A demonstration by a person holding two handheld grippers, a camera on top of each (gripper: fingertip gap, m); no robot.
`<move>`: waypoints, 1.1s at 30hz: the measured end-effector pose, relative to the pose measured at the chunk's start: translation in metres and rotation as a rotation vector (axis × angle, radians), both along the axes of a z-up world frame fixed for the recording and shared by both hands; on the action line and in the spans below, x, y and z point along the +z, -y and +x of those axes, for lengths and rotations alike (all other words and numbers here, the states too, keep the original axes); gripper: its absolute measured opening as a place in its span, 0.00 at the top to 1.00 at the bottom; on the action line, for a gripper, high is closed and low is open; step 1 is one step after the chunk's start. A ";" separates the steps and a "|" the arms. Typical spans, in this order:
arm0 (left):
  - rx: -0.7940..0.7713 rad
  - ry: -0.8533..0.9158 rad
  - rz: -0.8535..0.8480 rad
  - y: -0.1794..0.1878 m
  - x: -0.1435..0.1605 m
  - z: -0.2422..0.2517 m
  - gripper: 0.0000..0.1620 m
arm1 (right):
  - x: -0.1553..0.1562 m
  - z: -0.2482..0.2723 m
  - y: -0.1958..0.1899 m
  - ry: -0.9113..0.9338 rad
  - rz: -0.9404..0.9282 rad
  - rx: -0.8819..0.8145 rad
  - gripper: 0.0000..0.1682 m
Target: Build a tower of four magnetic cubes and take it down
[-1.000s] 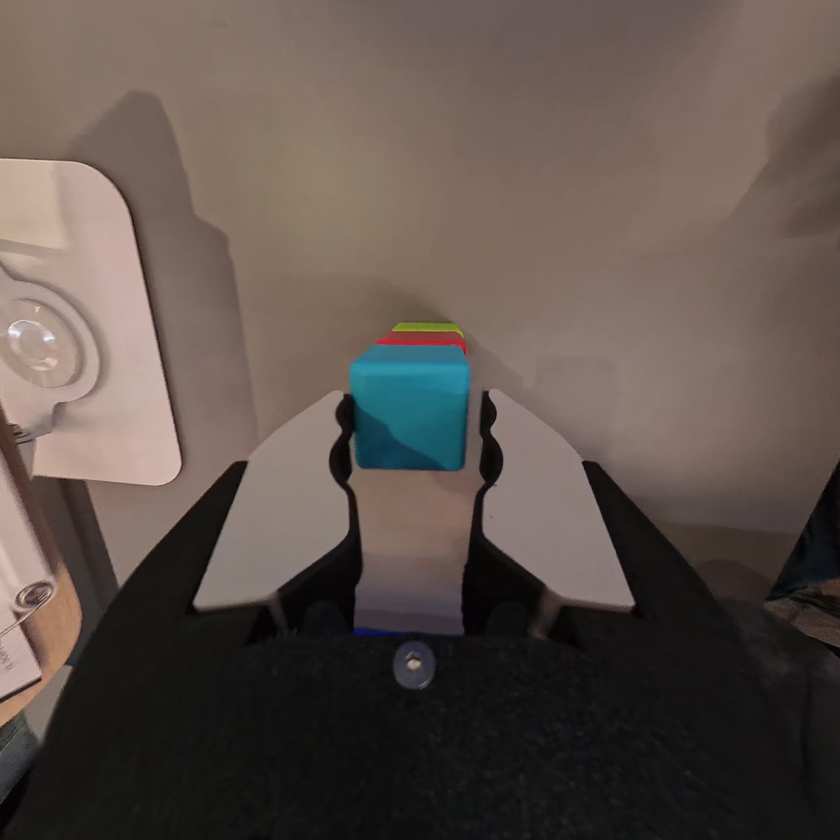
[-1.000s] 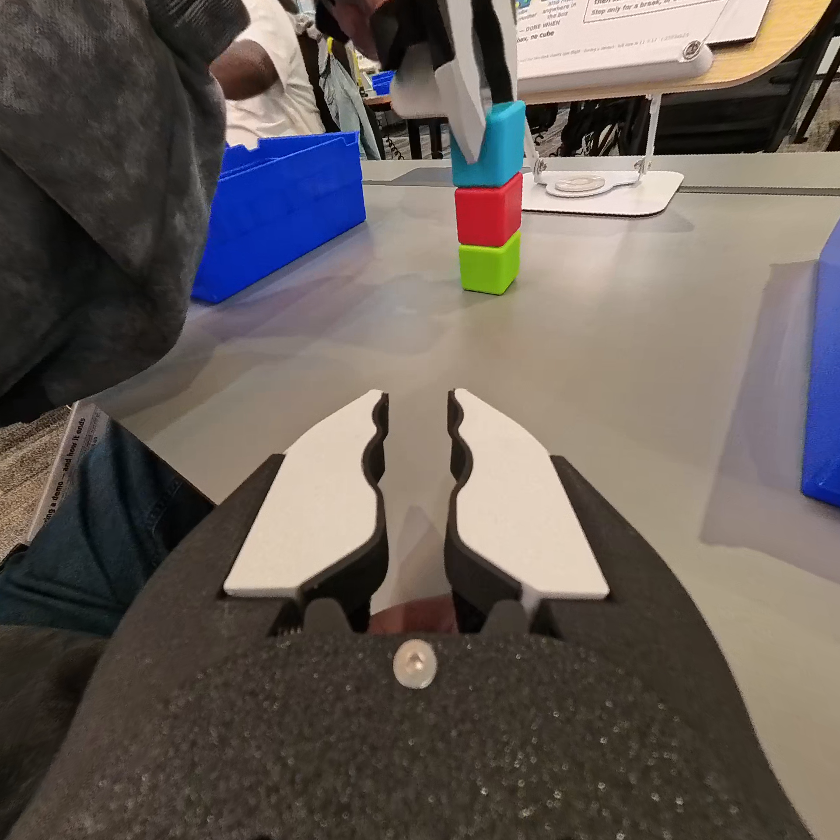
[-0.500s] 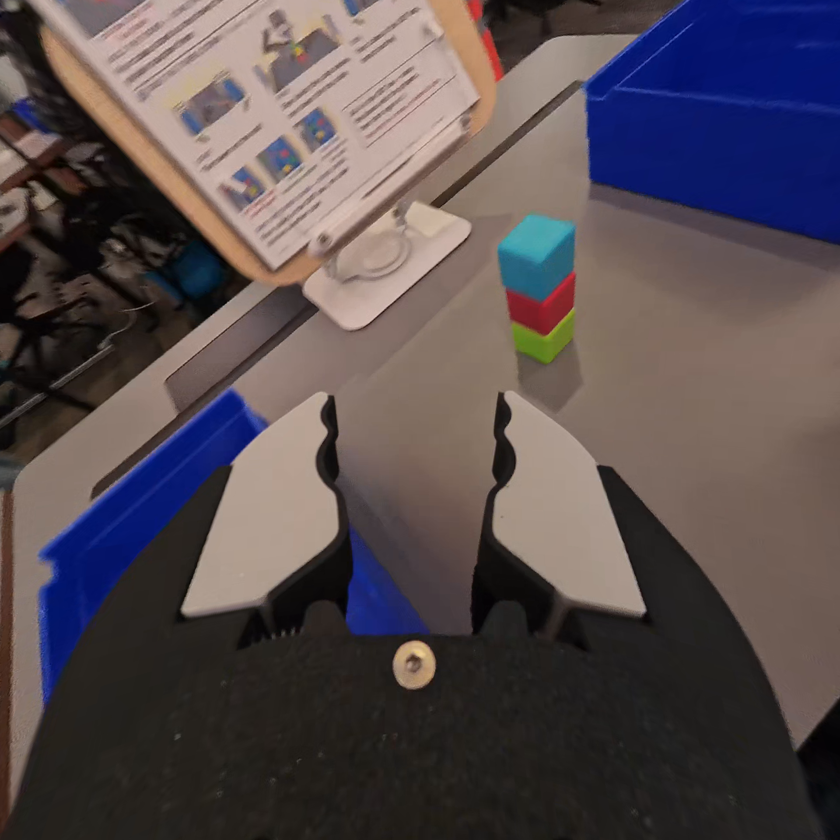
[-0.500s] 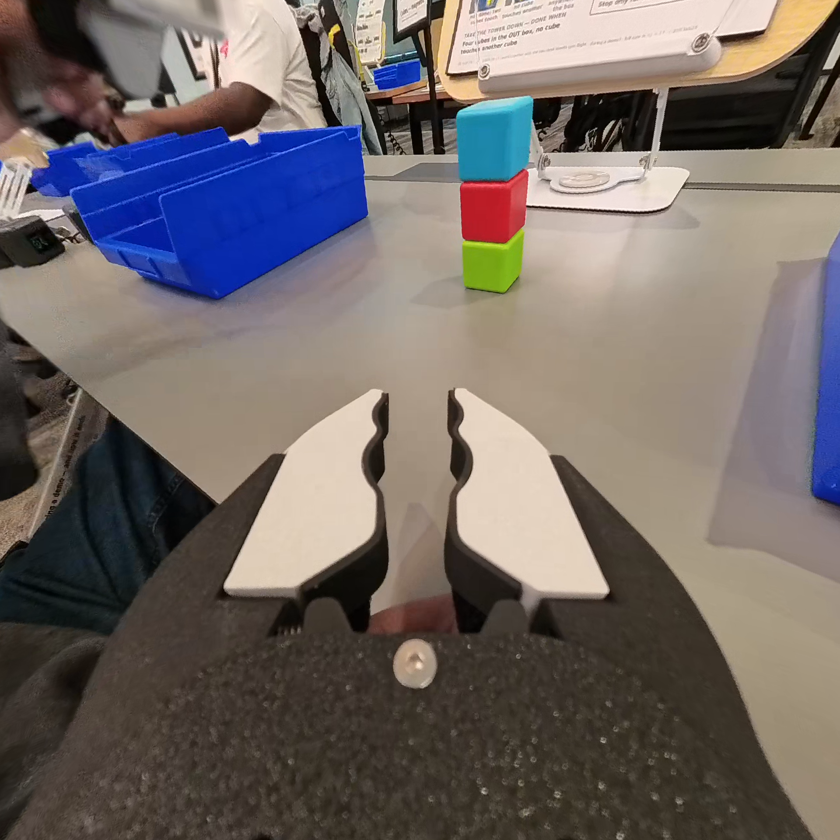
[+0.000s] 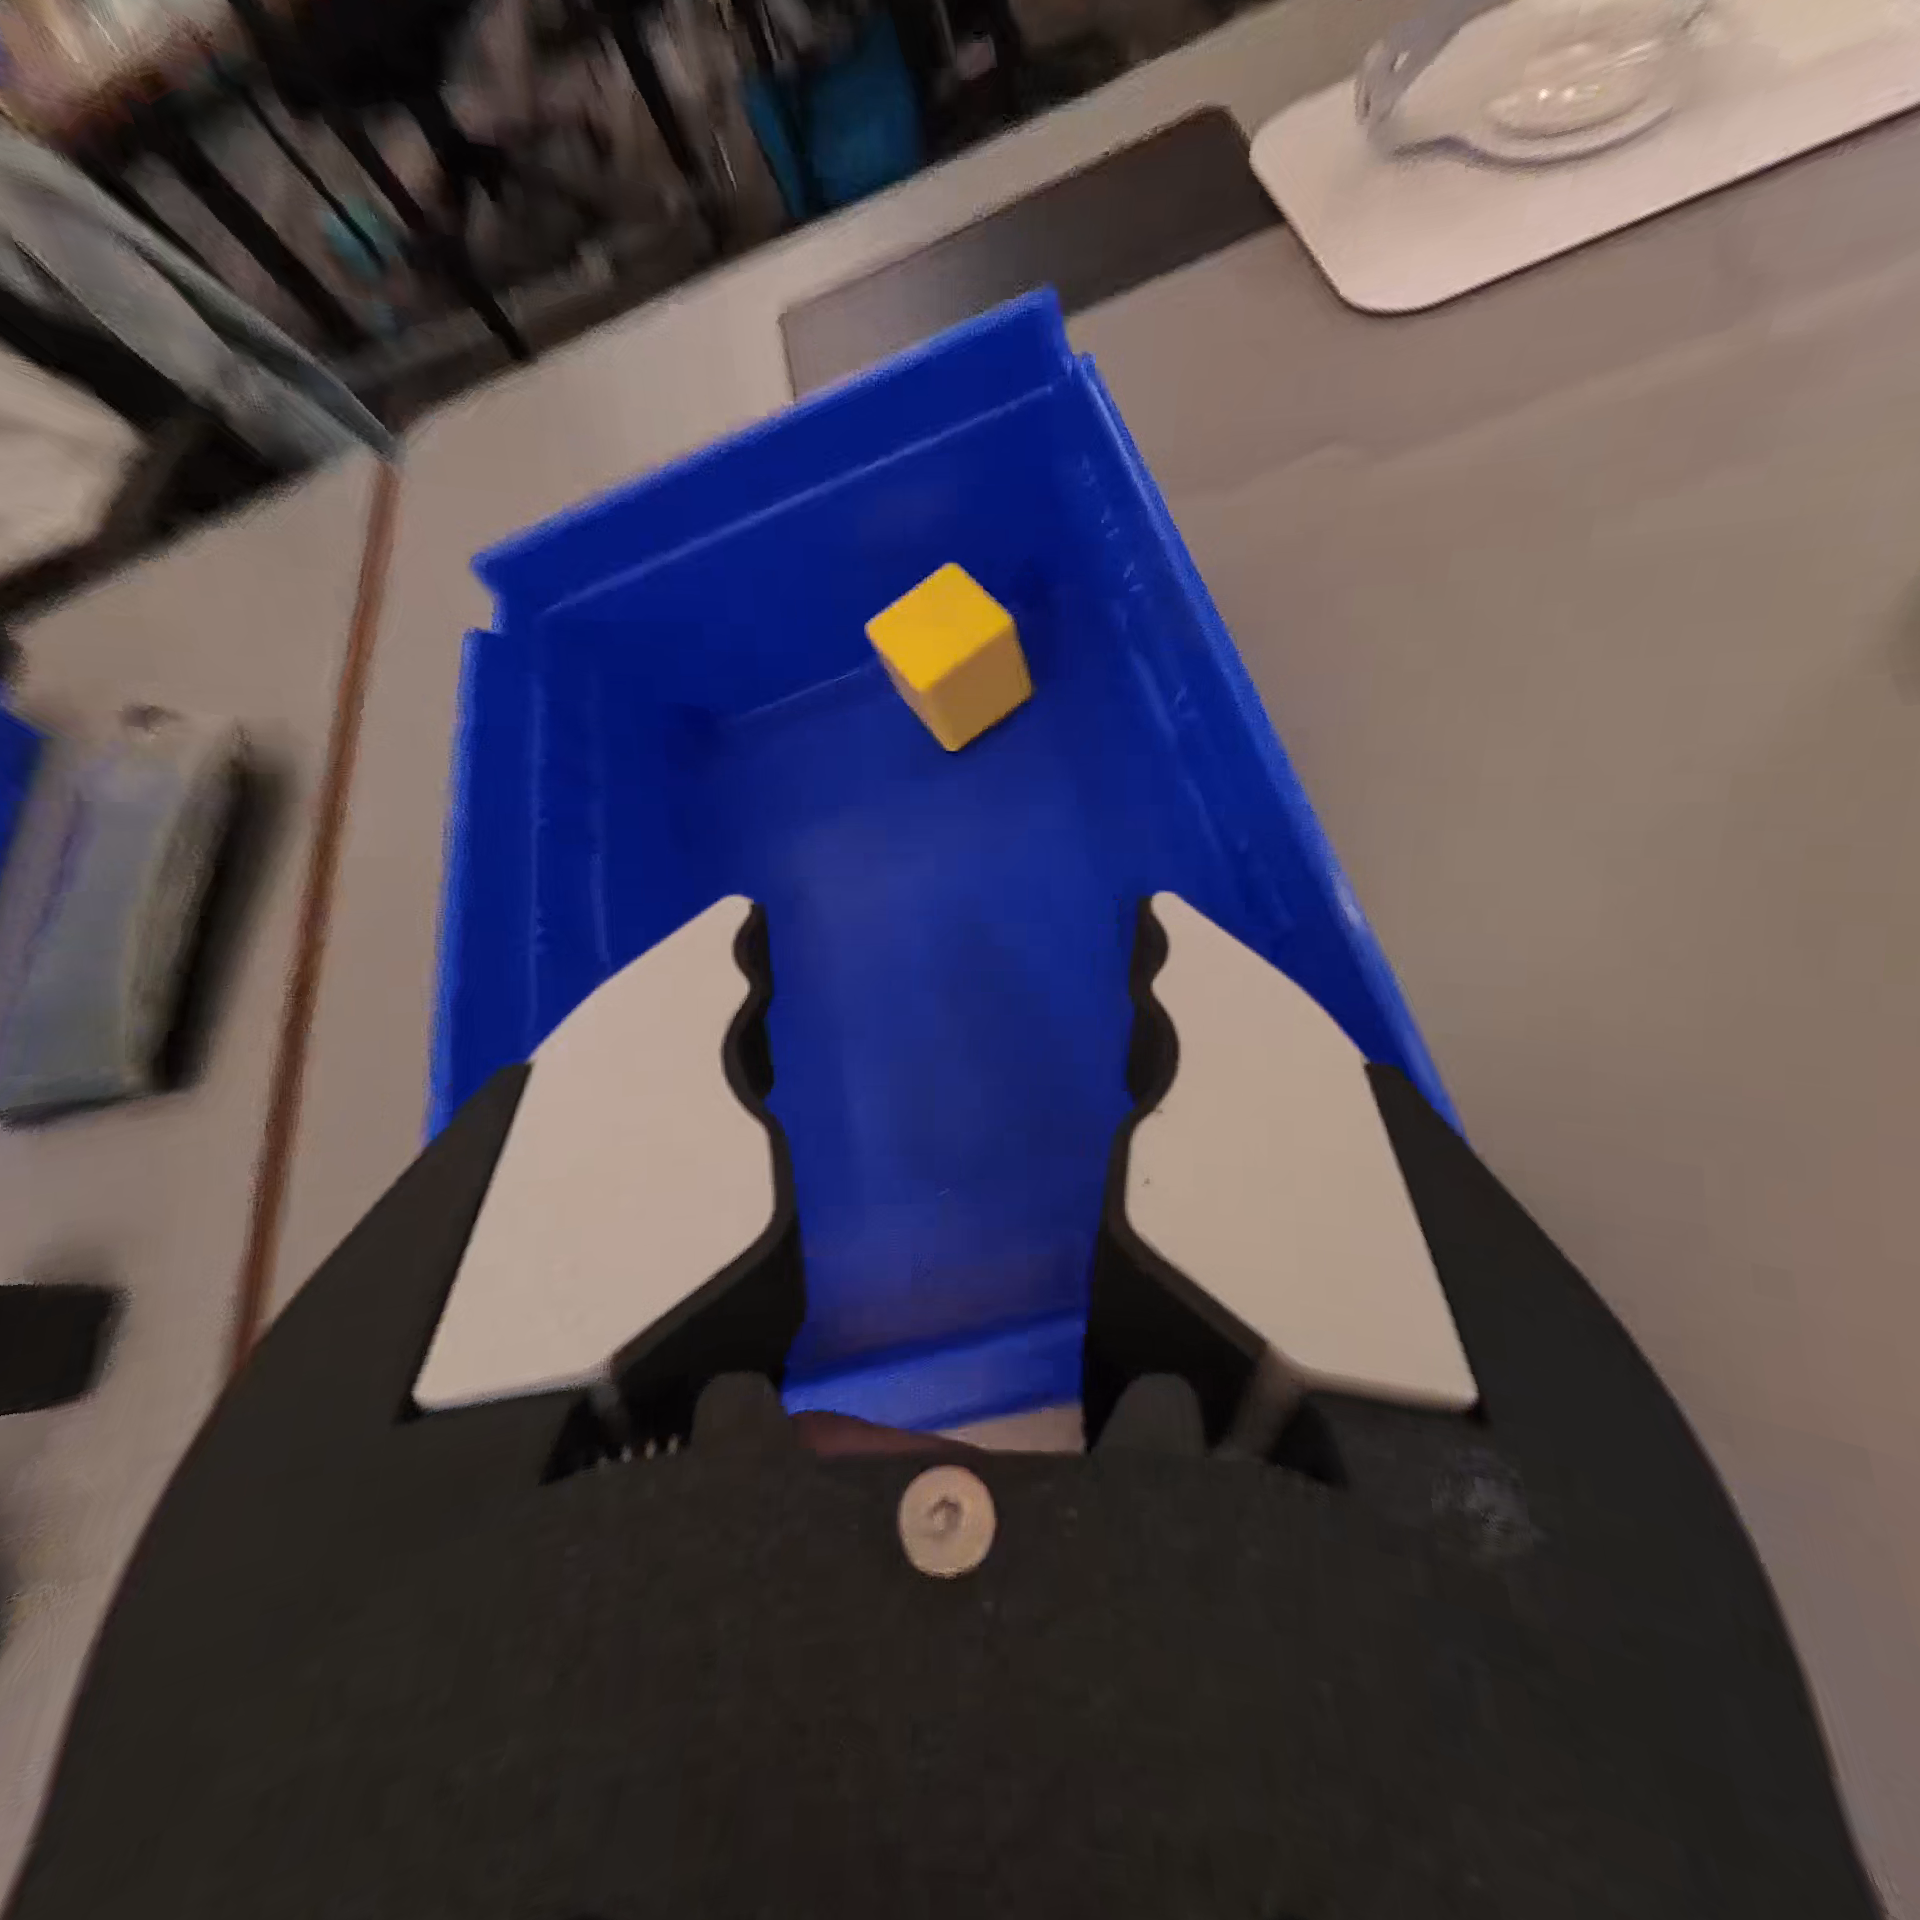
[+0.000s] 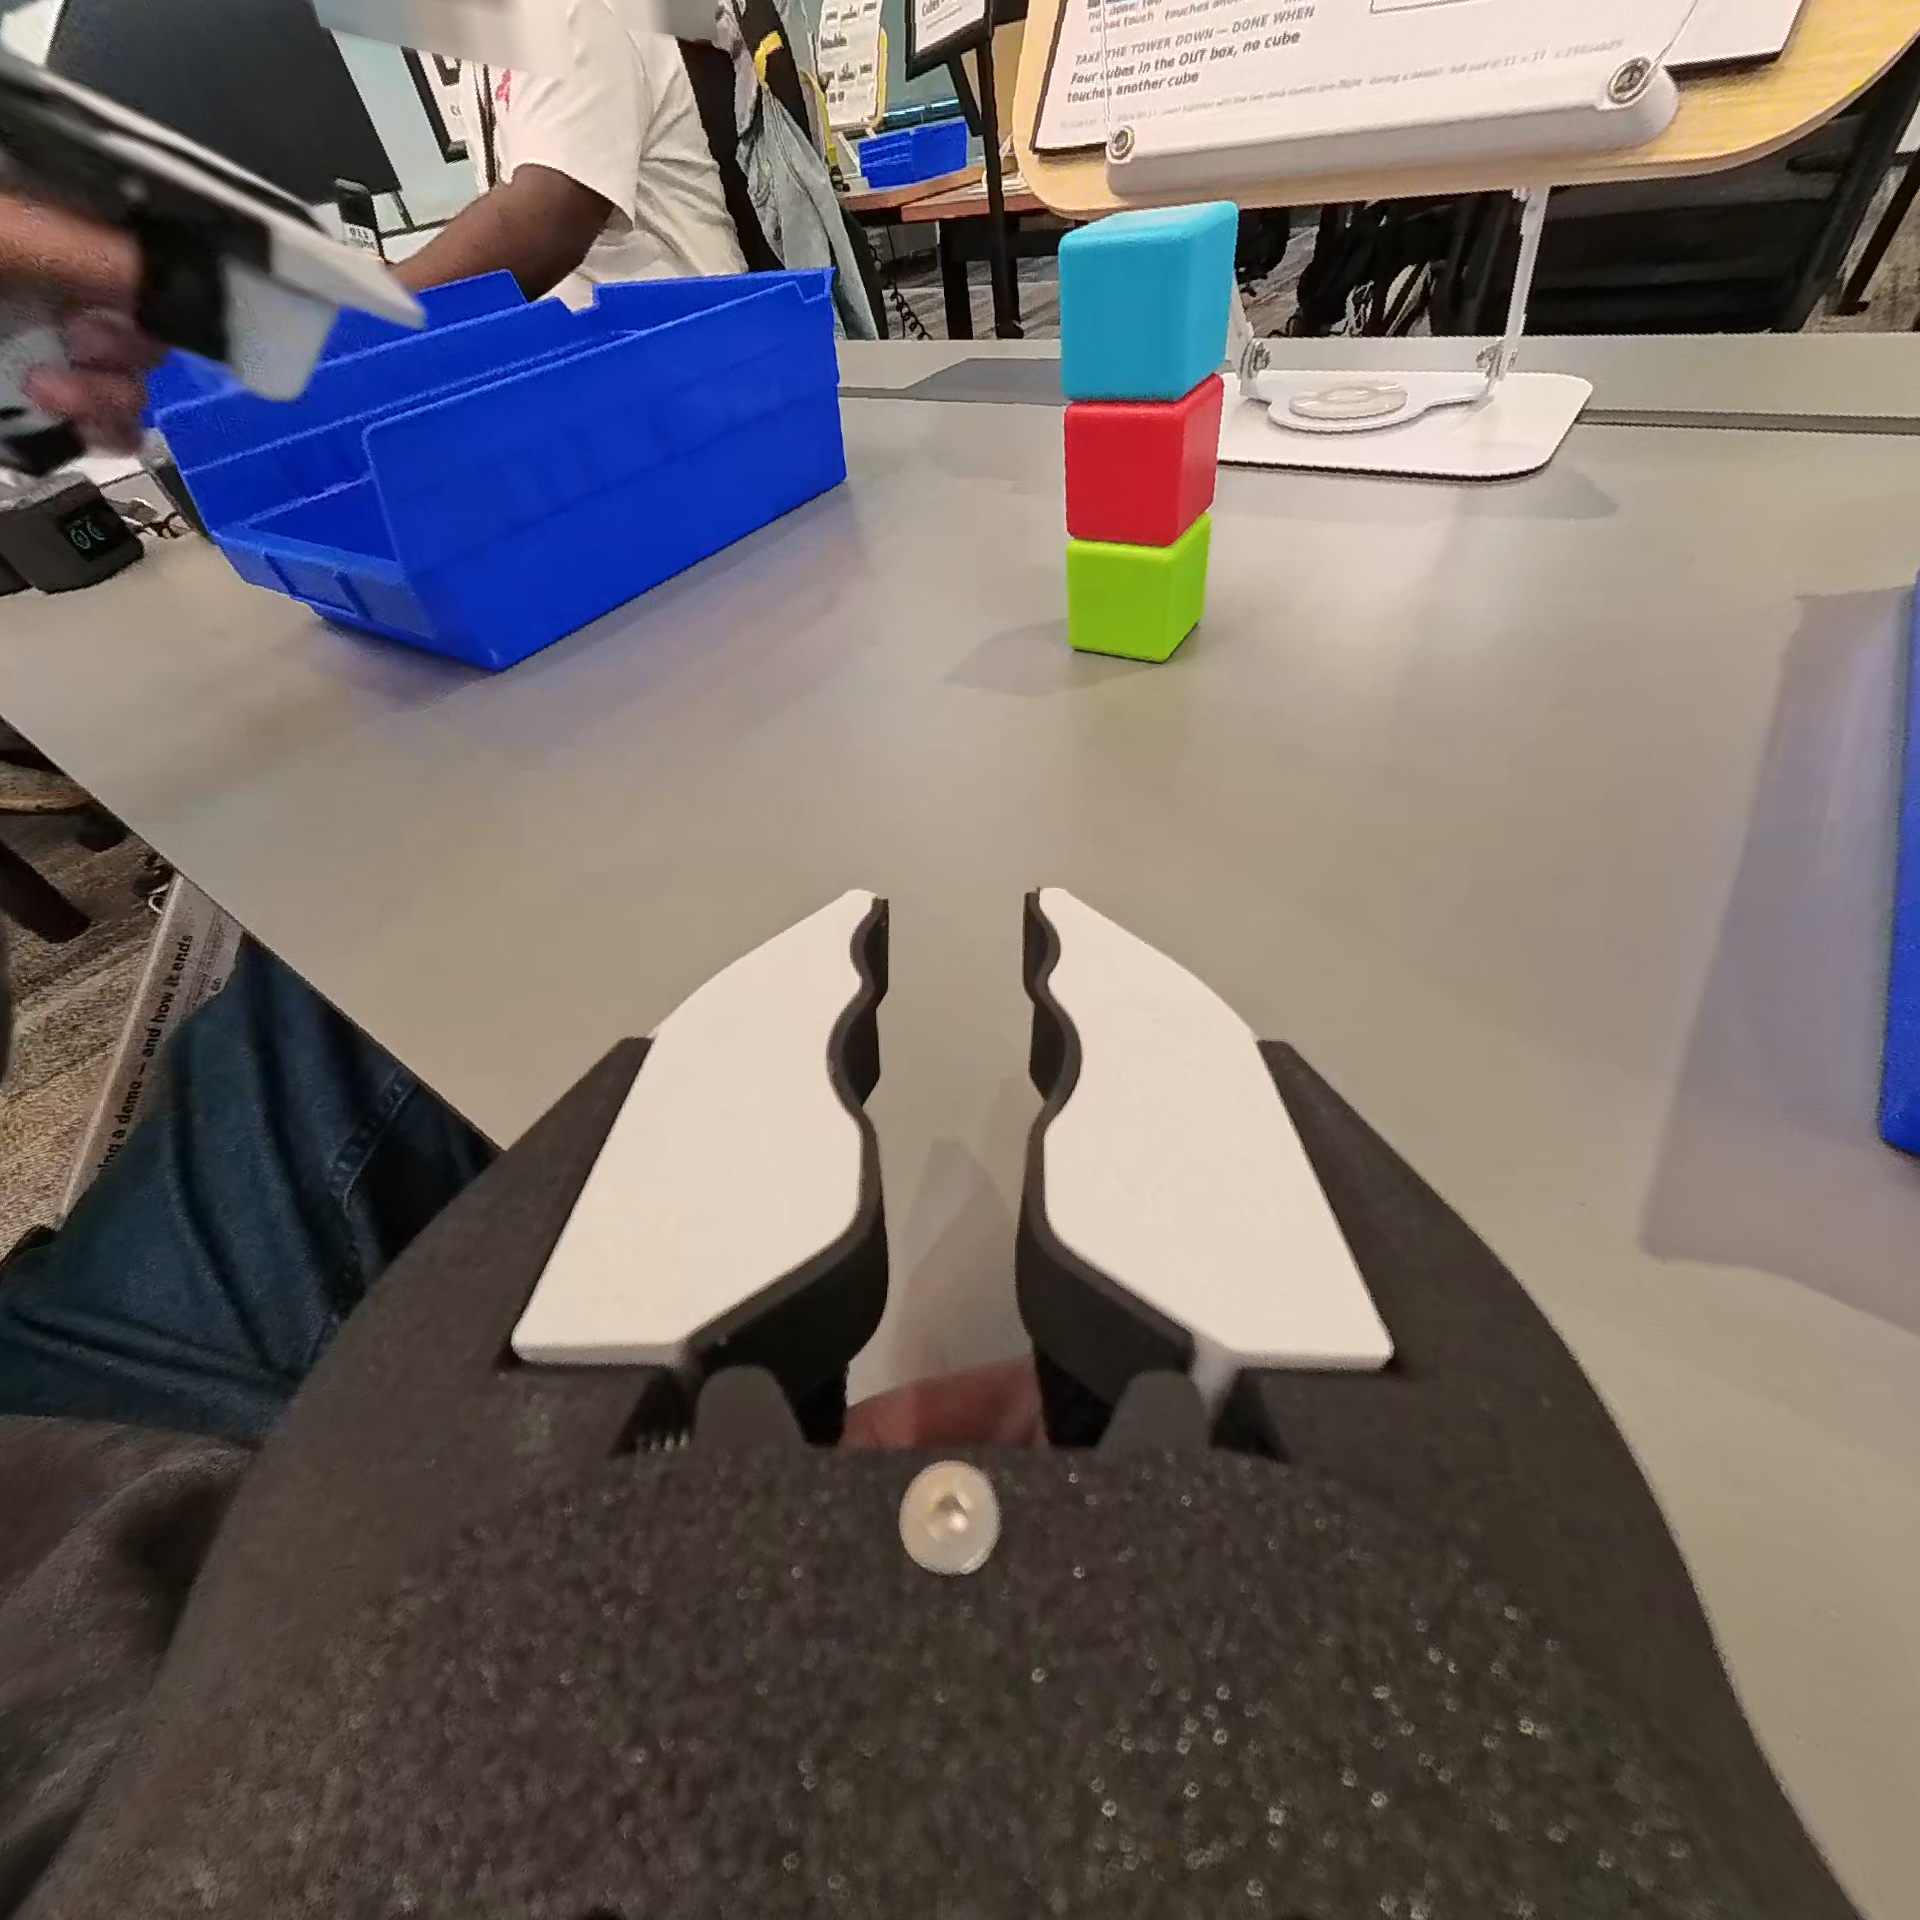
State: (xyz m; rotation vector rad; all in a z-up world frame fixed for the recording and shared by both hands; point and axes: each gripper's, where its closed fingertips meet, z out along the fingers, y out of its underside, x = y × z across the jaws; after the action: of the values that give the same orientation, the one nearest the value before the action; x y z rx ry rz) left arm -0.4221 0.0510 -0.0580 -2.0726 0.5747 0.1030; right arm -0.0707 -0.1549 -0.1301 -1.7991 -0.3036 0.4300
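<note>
Cubes are standing in a short tower on the smooth grey table (image 6: pixel 1351 831): a green cube (image 6: pixel 1135 584) at the bottom, a red cube (image 6: pixel 1141 457) in the middle, a light blue cube (image 6: pixel 1143 301) on top. They look like smooth plastic with soft, rounded corners. One yellow cube (image 5: pixel 951 652) is sitting alone inside the shiny blue bin (image 5: pixel 1174 665), near its far wall. The left gripper (image 5: pixel 943 914) is hanging over that bin with its flat white fingers spread wide and nothing between them. The right gripper (image 6: pixel 956 904) is waiting low by the table's near edge, its fingers a little apart and pinching nothing.
</note>
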 end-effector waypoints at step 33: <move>-0.066 0.179 -0.376 -0.144 0.001 0.057 0.67 | -0.001 0.000 0.001 0.010 -0.003 0.006 0.85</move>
State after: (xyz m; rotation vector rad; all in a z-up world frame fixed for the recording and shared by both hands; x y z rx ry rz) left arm -0.3646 0.1947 -0.0571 -2.3912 0.5842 -0.2448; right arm -0.0710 -0.1559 -0.1311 -1.8037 -0.3152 0.4259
